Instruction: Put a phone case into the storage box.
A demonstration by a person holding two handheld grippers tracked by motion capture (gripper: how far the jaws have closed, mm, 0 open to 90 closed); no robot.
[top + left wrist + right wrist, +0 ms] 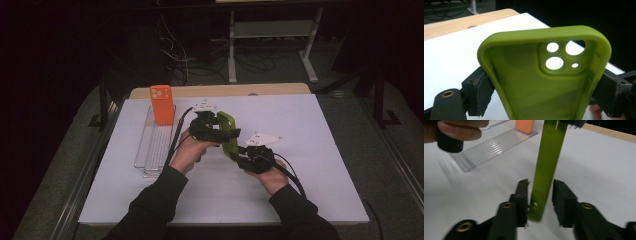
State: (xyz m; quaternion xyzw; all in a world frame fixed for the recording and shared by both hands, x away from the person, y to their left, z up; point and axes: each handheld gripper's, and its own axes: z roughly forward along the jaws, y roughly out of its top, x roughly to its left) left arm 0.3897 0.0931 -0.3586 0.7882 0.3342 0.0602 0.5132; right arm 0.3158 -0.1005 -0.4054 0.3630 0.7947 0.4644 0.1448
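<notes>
A green phone case [229, 134] hangs on edge above the white table, between both hands. In the left gripper view its hollow inside and camera holes face me, and my left gripper [544, 90] is shut on the green case [531, 87], with a pad pressed on each long side. My right gripper [540, 192] straddles the lower end of the case [547, 165]; the right pad stands clear of it, so the jaws are open. In the high view the left gripper [220, 131] is just left of the case and the right gripper [241, 156] just below it.
An orange phone case [162, 104] stands upright at the far end of a clear ribbed rack [155, 145] on the left of the white table [310, 150]. A wooden strip [220, 90] runs along the back edge. Beyond it are a dark floor and cables.
</notes>
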